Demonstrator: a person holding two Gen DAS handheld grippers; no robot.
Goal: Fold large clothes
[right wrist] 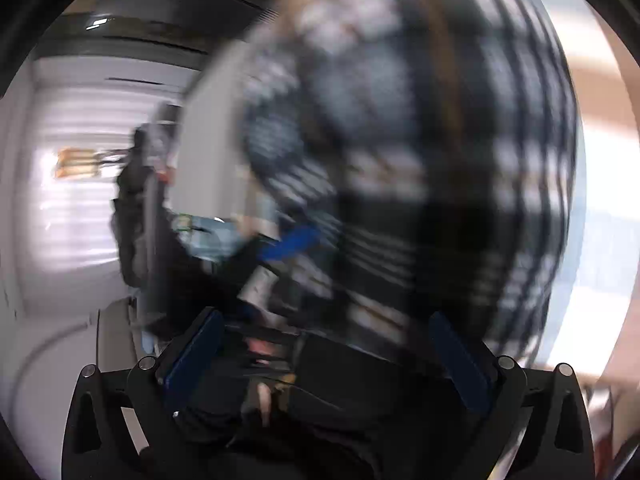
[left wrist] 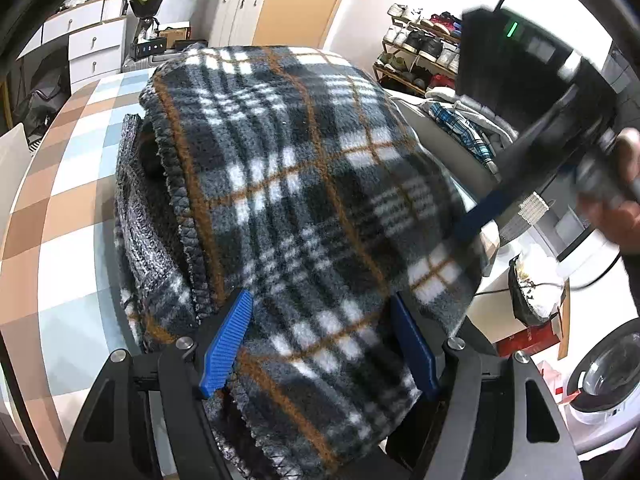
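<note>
A large plaid fleece garment (left wrist: 288, 184), dark grey, white and orange, lies folded in layers on the checkered table (left wrist: 60, 208). My left gripper (left wrist: 320, 332) stands open at its near edge, with the fabric bunched between the two blue fingers (left wrist: 228, 340). My right gripper (left wrist: 476, 224) shows in the left wrist view at the garment's right edge, one blue finger touching the fabric. The right wrist view is heavily motion-blurred: the plaid garment (right wrist: 420, 160) fills it, and the right gripper (right wrist: 328, 344) has its fingers wide apart.
A shoe rack (left wrist: 420, 52) stands at the back right. A pile of other clothes (left wrist: 464, 120) sits beside the table. White drawers (left wrist: 92, 44) are at the back left. A washing machine (left wrist: 604, 376) is at the lower right.
</note>
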